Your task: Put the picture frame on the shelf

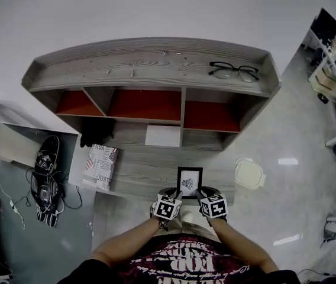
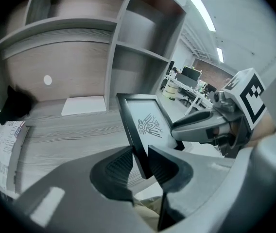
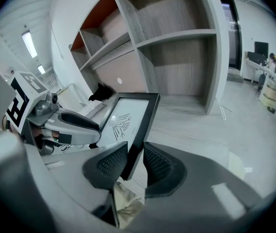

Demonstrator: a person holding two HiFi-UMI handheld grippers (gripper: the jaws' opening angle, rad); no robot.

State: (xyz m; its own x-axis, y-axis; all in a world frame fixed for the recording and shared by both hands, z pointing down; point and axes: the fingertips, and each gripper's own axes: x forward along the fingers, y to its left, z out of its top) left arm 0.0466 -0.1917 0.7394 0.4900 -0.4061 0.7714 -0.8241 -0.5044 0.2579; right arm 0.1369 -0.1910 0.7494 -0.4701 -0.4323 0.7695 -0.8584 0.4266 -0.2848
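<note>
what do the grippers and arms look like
The left gripper and right gripper have grey bodies, dark ribbed jaws and a white cube of black square markers each. No sleeves show; the shirt is dark with pale lettering.

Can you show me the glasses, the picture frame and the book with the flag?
glasses [image 1: 235,70], head view, on the bridge between the lenses.
picture frame [image 1: 190,183], head view, on the white picture inside.
book [image 1: 100,167], head view, middle of its cover.

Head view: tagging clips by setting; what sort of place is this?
Probably an open-plan office: desks with monitors off to the side, strip ceiling lights, and a grey shelf unit on a polished floor.
</note>
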